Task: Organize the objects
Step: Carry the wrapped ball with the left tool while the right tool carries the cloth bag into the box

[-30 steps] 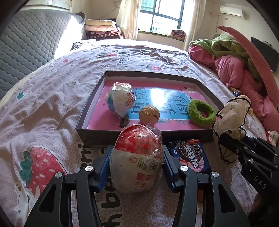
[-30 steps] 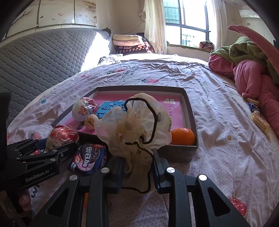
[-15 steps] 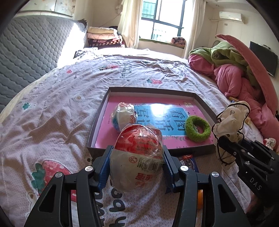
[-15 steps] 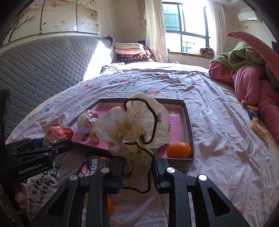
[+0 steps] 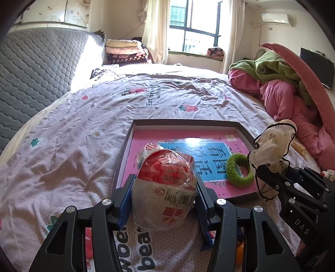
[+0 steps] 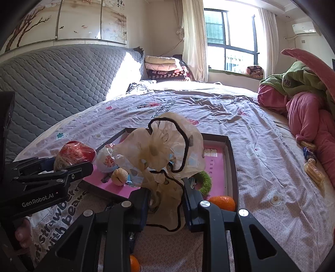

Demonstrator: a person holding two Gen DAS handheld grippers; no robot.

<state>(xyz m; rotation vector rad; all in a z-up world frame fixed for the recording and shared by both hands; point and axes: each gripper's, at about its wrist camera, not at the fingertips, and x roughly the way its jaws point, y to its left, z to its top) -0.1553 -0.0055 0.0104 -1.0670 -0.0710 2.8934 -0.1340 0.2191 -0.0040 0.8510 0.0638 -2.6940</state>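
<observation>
Both grippers are now higher than before. The left gripper (image 5: 165,200) clamps the wrapped snack ball (image 5: 165,188), the right gripper (image 6: 166,200) grasps the cloth pouch (image 6: 161,146), both above the tray (image 5: 184,122), probably to drop them inside.

We see a bedroom in a home. A bed (image 5: 88,129) fills most of both views, spread with a pale sheet (image 6: 272,167) printed with strawberries and flowers. Behind it stands a grey quilted headboard (image 5: 37,69), with painted cabinet doors (image 6: 83,18) above. Folded blankets (image 6: 163,69) are stacked near a curtained window (image 5: 194,27). An air conditioner (image 5: 276,17) hangs high on the wall, and a dark screen (image 5: 316,67) is mounted at the right. Pink and green bedding (image 5: 289,90) lies heaped along the bed's right side. We note daylight falling across the headboard and sheet.
</observation>
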